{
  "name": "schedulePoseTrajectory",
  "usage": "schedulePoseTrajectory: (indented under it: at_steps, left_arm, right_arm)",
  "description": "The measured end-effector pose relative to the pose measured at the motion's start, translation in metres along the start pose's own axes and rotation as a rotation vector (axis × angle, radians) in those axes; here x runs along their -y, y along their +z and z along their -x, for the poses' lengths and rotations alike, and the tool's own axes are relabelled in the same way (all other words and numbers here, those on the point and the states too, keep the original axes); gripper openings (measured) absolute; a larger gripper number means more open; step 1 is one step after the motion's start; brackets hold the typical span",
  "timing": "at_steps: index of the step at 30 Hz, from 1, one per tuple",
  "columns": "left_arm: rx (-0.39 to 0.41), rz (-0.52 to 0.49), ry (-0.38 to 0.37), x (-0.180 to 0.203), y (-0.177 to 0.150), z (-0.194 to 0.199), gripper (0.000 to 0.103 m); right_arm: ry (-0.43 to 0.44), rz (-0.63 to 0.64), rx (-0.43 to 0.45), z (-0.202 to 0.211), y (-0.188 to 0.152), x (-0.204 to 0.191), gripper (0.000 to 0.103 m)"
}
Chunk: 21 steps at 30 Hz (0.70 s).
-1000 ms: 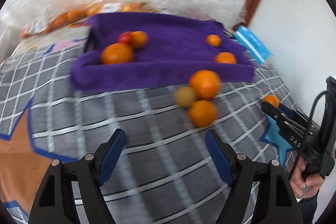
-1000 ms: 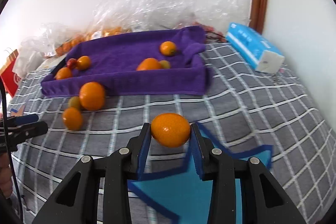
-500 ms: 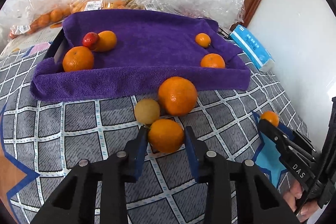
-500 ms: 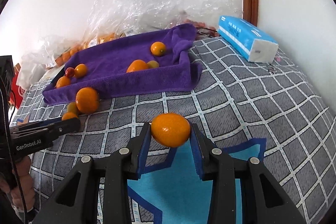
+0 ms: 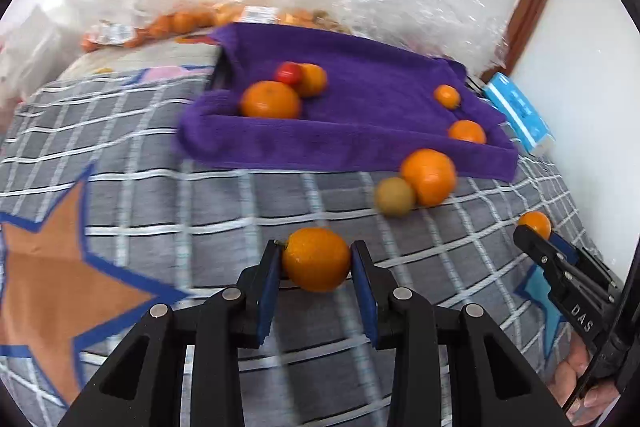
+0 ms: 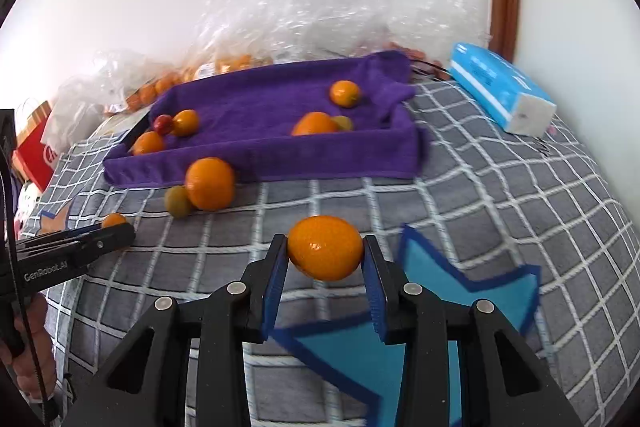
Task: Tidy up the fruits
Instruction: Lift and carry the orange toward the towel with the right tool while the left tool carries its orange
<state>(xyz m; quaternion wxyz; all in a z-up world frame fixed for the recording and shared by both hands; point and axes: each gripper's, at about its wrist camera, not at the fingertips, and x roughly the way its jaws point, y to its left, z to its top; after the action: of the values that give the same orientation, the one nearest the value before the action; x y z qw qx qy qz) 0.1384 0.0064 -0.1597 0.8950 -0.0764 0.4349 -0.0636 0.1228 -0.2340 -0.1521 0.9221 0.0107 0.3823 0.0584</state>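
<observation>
1. The left gripper [image 5: 316,261] has its jaws clamped on an orange mandarin [image 5: 316,259], held above the grey checked bedspread [image 5: 200,203].
2. The right gripper [image 6: 325,255] has its jaws pressed on a second mandarin [image 6: 325,247], over a blue star patch [image 6: 432,311] on the same bedspread.
3. Just beyond, a large orange [image 5: 428,177] and a small greenish-yellow fruit [image 5: 394,195] lie touching each other on the bedspread, against the front edge of the purple towel-lined tray [image 5: 360,151].
4. In the tray, an orange [image 5: 270,99], a red tomato [image 5: 289,73] and another mandarin [image 5: 314,79] cluster at its left end; two more lie at the right end.
5. Only the right wrist view shows a small greenish fruit [image 6: 343,123] behind the right-end orange [image 6: 314,124], and a red bag [image 6: 34,147] at far left.
6. Only the left wrist view shows the brown star patch [image 5: 52,279].
7. Clear plastic bags [image 6: 320,19] holding more oranges sit behind the tray; a blue tissue pack [image 6: 500,87] lies to its right.
</observation>
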Motion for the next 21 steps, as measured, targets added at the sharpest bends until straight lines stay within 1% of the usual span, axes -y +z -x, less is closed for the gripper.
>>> schedulePoseTrajectory:
  at_steps: [3, 5, 8, 9, 10, 12, 19, 21]
  left_arm:
    - [0.01, -0.004, 0.021, -0.01, -0.003, 0.003, 0.033]
    - [0.013, -0.001, 0.016, -0.016, -0.004, 0.003, 0.033]
    - [0.02, 0.0, 0.007, -0.017, -0.006, -0.001, 0.035]
    - [0.036, -0.007, 0.016, -0.016, -0.007, 0.0, 0.035]
    - [0.04, -0.017, 0.027, -0.014, -0.007, -0.001, 0.035]
    - [0.04, -0.026, 0.038, -0.012, -0.007, -0.001, 0.035]
    - [0.048, 0.013, -0.002, -0.019, -0.007, -0.001, 0.035]
    - [0.052, 0.03, -0.027, -0.022, -0.007, 0.0, 0.033]
  right_arm:
    - [0.002, 0.0, -0.01, -0.008, 0.003, -0.011, 0.037]
    - [0.025, -0.014, -0.02, -0.014, 0.003, -0.014, 0.037]
    - [0.037, -0.035, -0.057, -0.023, 0.002, -0.016, 0.037]
    - [0.03, -0.042, -0.063, -0.025, 0.002, -0.016, 0.037]
    - [0.015, -0.047, -0.073, -0.027, 0.002, -0.015, 0.037]
    - [0.013, -0.052, -0.092, -0.031, 0.002, -0.015, 0.037]
    - [-0.015, -0.031, -0.097, -0.032, 0.001, -0.019, 0.037]
    - [-0.023, -0.02, -0.097, -0.032, 0.0, -0.02, 0.037]
